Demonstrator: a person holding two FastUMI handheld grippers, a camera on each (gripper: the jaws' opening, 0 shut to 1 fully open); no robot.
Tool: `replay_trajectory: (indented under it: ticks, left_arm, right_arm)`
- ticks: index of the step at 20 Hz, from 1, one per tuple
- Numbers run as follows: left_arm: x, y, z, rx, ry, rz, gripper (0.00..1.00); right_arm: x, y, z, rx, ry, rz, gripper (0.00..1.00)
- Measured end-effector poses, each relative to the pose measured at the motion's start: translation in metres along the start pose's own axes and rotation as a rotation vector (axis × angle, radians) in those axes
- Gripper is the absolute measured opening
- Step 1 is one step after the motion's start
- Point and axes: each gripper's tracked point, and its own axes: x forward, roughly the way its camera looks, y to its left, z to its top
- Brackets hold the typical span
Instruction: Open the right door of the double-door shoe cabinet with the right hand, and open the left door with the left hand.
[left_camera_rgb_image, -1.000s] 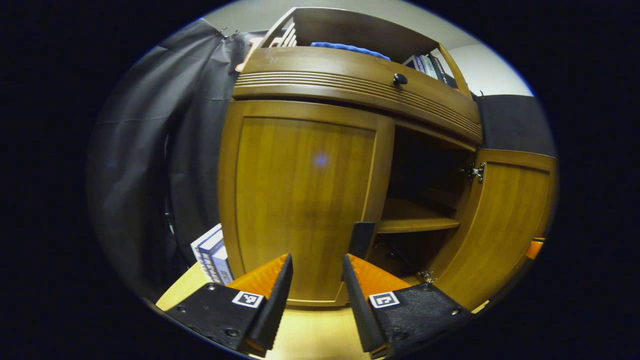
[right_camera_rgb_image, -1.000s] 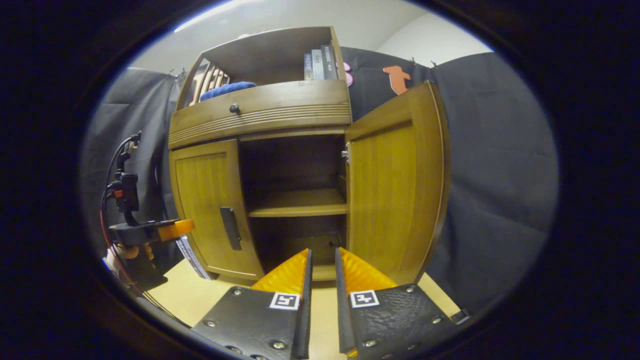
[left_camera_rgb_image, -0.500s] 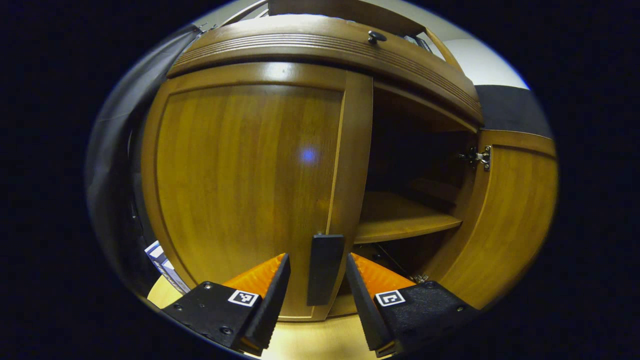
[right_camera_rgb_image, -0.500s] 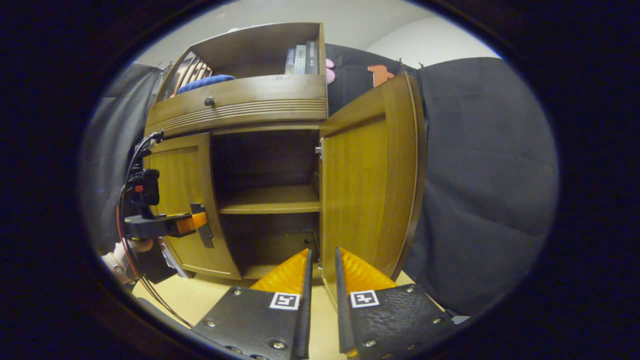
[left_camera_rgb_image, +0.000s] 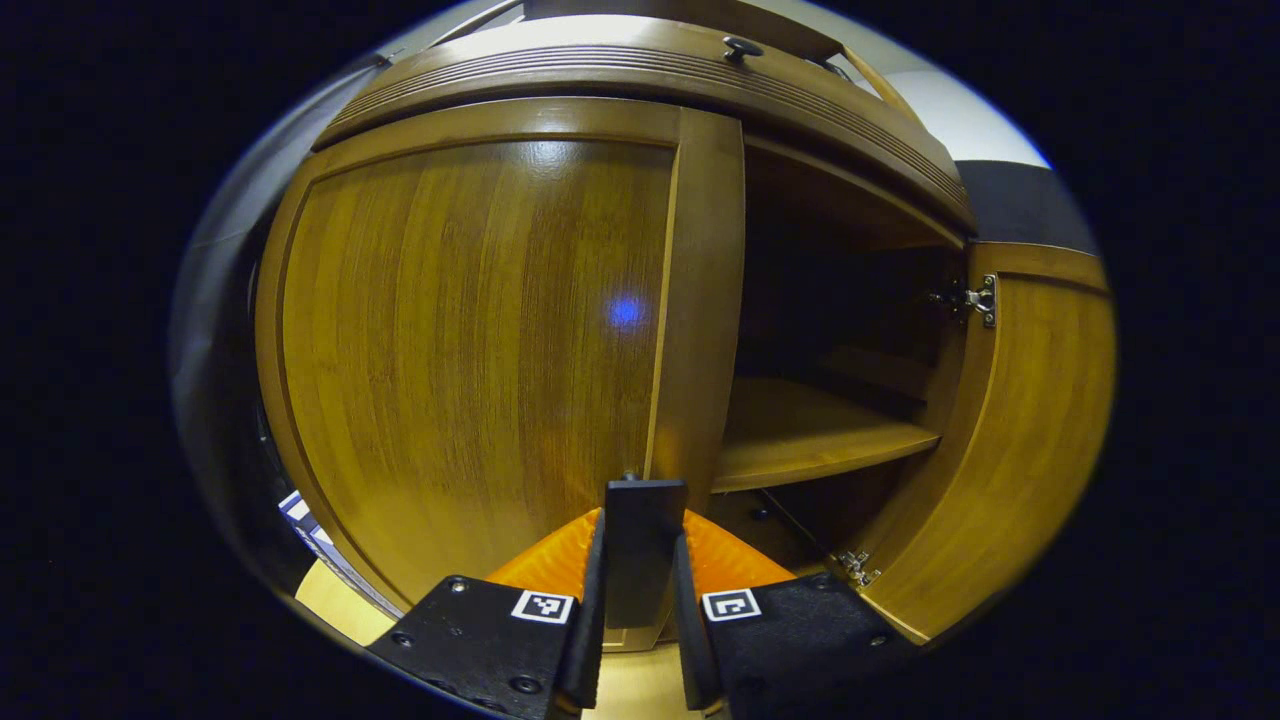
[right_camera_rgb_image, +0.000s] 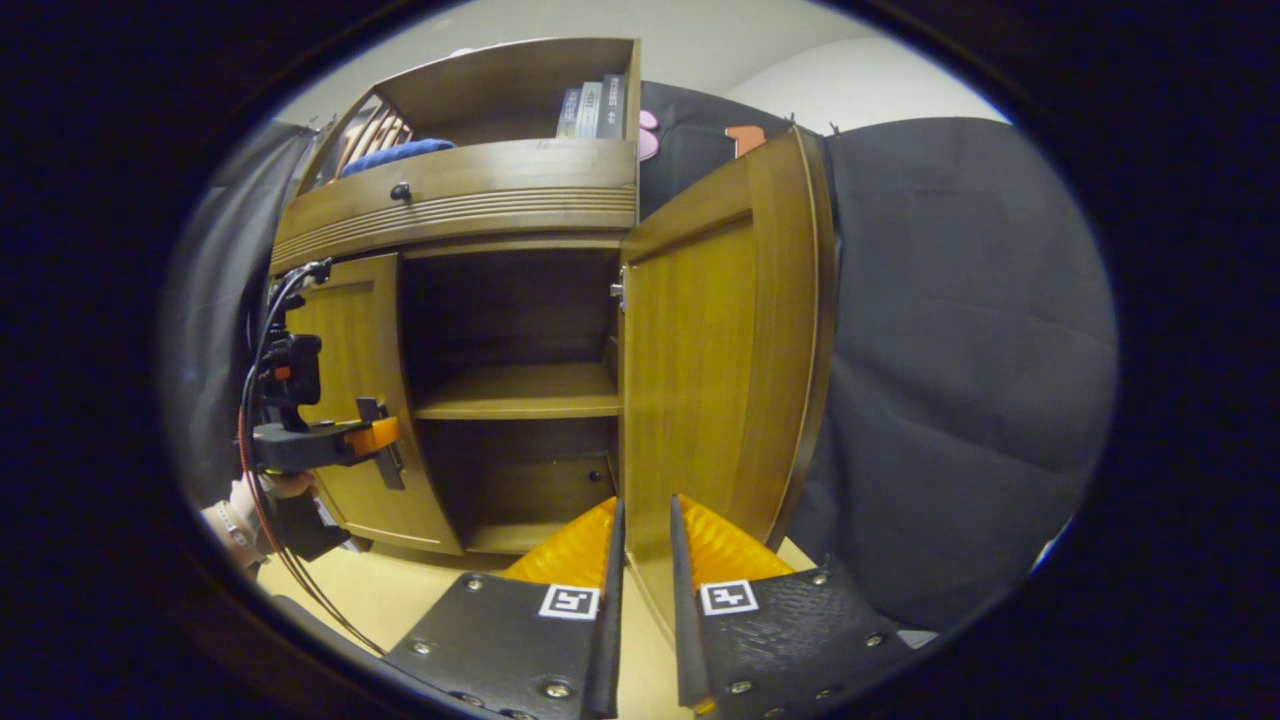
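The left gripper is clamped on the handle of the closed left door, while the right gripper hangs nearly closed and empty by the open right door.

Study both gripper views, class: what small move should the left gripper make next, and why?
Probably a gentle pull back, swinging outward on the door's hinge. The left gripper is closed on the dark handle of the left door, which looks still closed against the cabinet, while the right door already stands wide open, with the right gripper close by its lower edge.
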Motion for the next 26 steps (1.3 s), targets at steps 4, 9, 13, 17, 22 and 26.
replay_trajectory:
  ticks: [4,9,13,17,22,26]
  left_arm:
    - [-0.024,0.001,-0.003,-0.004,-0.012,-0.011,0.31]
    - [-0.061,0.001,-0.007,-0.018,-0.027,-0.007,0.31]
    - [-0.093,0.01,-0.009,-0.028,-0.032,0.004,0.31]
    - [-0.123,0.024,-0.013,-0.041,-0.031,0.019,0.31]
    - [-0.156,0.043,-0.016,-0.067,-0.035,0.059,0.31]
    - [-0.178,0.06,-0.018,-0.093,-0.036,0.085,0.31]
  right_arm:
    - [-0.004,0.013,-0.001,0.002,-0.005,0.037,0.23]
    - [-0.014,0.033,-0.006,-0.002,0.004,0.096,0.23]
    - [-0.022,0.049,-0.008,-0.007,0.007,0.143,0.23]
    - [-0.027,0.065,-0.01,-0.009,0.009,0.183,0.23]
    - [-0.029,0.086,-0.014,-0.001,0.022,0.235,0.23]
    - [-0.026,0.103,-0.015,-0.01,0.031,0.286,0.23]
